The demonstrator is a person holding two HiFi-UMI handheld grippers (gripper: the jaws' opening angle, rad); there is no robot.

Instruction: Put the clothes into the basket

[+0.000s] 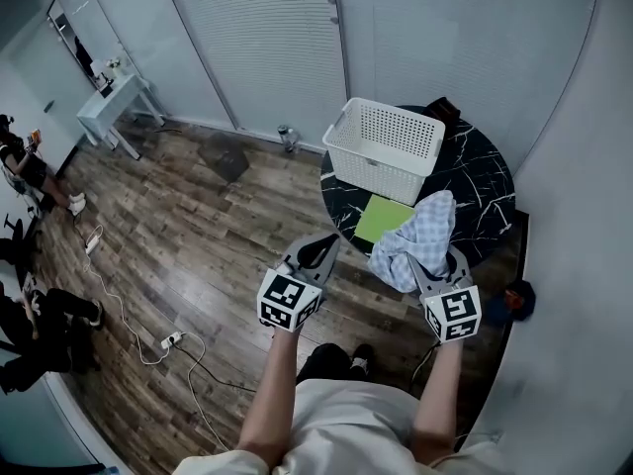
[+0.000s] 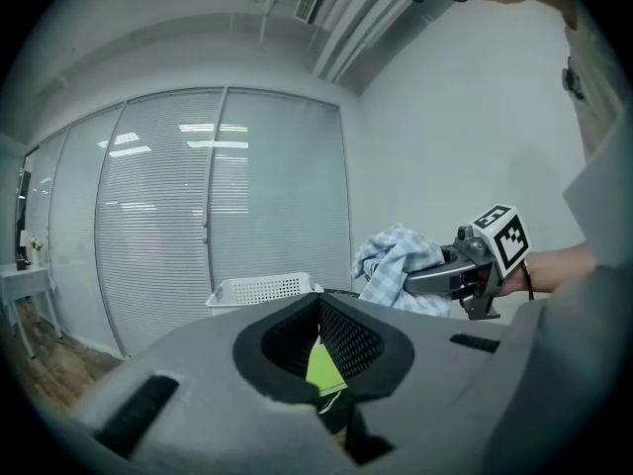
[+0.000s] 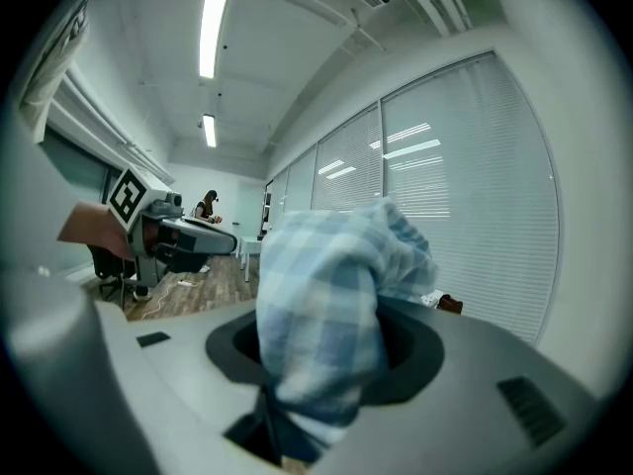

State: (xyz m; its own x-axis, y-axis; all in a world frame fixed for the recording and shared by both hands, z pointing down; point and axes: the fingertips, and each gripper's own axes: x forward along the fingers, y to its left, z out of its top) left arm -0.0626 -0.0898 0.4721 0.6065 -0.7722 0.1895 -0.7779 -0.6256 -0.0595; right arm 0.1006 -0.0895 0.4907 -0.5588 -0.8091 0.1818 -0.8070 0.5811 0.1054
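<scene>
Your right gripper (image 1: 436,268) has its jaws clenched on the blue checked cloth (image 1: 420,236). The fabric bunches up between them and spills over both sides. It is held in the air on the near side of the basket (image 1: 384,149), above the counter's (image 1: 480,181) front edge and not inside the basket.

Your left gripper (image 1: 329,242) hangs short of the basket and to the left of the cloth. Its jaws meet at the tips with nothing in them — only a strip of green shows through the gap behind them.

That green is a flat sheet (image 1: 384,218) lying on the dark, white-veined counter just in front of the basket. In the head view the cloth overlaps the sheet's right side.

The white perforated basket stands upright on the far left part of the round counter. A small dark object (image 1: 442,110) sits just behind the basket; what it is cannot be told.
</scene>
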